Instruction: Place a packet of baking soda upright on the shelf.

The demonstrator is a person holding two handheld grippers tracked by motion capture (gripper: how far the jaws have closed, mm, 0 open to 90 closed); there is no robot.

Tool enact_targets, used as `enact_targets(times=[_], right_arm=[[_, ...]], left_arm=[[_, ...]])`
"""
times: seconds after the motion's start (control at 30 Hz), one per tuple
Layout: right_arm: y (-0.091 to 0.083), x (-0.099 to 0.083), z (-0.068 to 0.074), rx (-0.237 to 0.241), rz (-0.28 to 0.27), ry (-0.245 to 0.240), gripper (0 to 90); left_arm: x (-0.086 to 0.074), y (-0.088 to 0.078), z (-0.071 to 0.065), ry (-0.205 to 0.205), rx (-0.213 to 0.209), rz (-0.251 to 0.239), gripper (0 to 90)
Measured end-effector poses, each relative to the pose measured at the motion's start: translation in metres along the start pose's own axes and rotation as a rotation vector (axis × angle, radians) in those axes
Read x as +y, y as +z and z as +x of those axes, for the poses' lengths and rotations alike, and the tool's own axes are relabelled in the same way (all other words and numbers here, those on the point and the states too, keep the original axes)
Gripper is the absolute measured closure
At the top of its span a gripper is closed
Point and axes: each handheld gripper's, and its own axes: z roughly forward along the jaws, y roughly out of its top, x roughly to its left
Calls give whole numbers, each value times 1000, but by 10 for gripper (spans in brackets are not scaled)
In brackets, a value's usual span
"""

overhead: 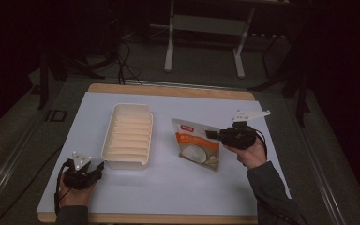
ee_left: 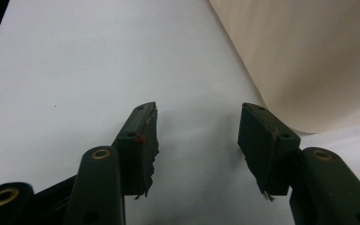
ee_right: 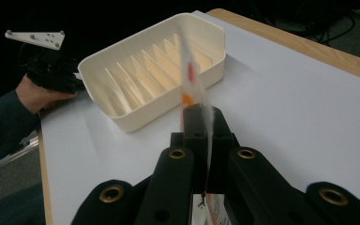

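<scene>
A cream tray (overhead: pixel 108 143) with upright dividers stands left of centre on the white sheet. To its right a printed snack pouch (overhead: pixel 196 146) is lifted at its upper right edge, and my right gripper (overhead: pixel 212 134) is shut on that edge. In the right gripper view the pouch (ee_right: pixel 190 70) rises edge-on from the closed right gripper (ee_right: pixel 201 112), with the tray (ee_right: pixel 136 124) beyond it. My left gripper (overhead: pixel 98 167) rests by the tray's near left corner. In its own view the left gripper (ee_left: pixel 199 117) is open over bare sheet, with the tray wall (ee_left: pixel 300 56) to the right.
The white sheet (overhead: pixel 168 187) covers a wooden table whose edge (overhead: pixel 168 90) shows at the back. Behind the table stand a metal frame (overhead: pixel 206 28) and floor cables (overhead: pixel 122 61). A person's hand (ee_right: pixel 37 96) holds the far gripper beside the tray.
</scene>
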Motion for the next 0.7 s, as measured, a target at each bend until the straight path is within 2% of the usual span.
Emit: enact_targets(times=[0.7], right_arm=[[12,24,9,32,4,-50,900]], left_arm=[[0,0,1,-7,-2,-3,473]])
